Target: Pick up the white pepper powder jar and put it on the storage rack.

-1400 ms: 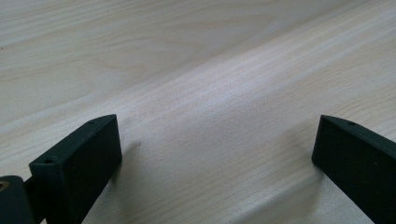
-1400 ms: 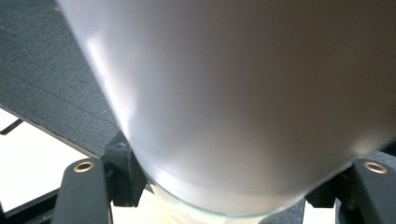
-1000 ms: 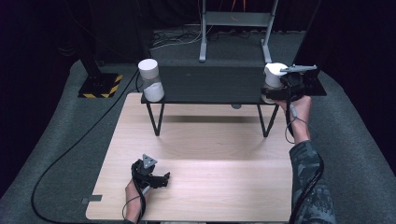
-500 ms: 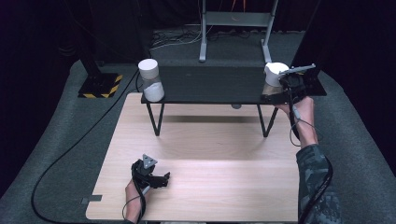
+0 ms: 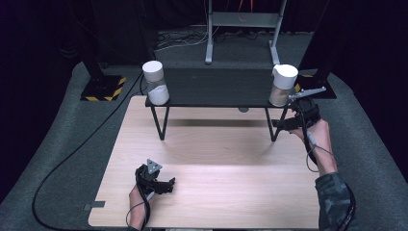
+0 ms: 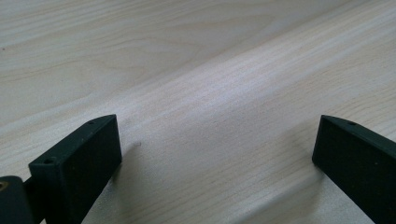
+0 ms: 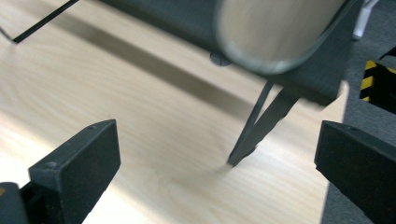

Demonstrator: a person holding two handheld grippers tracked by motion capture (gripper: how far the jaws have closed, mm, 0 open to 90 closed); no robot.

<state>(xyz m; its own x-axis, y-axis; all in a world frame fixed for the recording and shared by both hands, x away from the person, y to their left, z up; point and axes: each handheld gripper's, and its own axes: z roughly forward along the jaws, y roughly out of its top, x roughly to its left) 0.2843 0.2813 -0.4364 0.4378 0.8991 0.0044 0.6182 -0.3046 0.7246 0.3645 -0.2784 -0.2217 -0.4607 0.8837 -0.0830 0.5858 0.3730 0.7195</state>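
Observation:
A low black stand (image 5: 221,89) sits at the far side of the wooden table (image 5: 216,159). A white-capped jar (image 5: 155,83) stands on its left end and another, the right jar (image 5: 283,85), on its right end. My right gripper (image 5: 287,123) is open, in front of and below the right jar, beside the stand's right leg, holding nothing. In the right gripper view the jaws of the right gripper (image 7: 215,158) are wide apart, with the jar's body (image 7: 280,32) blurred above and the stand leg (image 7: 254,126) ahead. My left gripper (image 5: 163,184) lies open on the table near the front; the left gripper (image 6: 217,149) has bare wood between its jaws.
Grey carpet surrounds the table, with a black cable (image 5: 72,154) curving at the left. A yellow-black striped base (image 5: 103,88) lies at the back left and a metal frame (image 5: 240,29) stands behind the stand. Darkness lies beyond.
My right gripper has drawn back from the right jar, down toward the near side of the stand. The jar stays on the stand. The left gripper has not moved.

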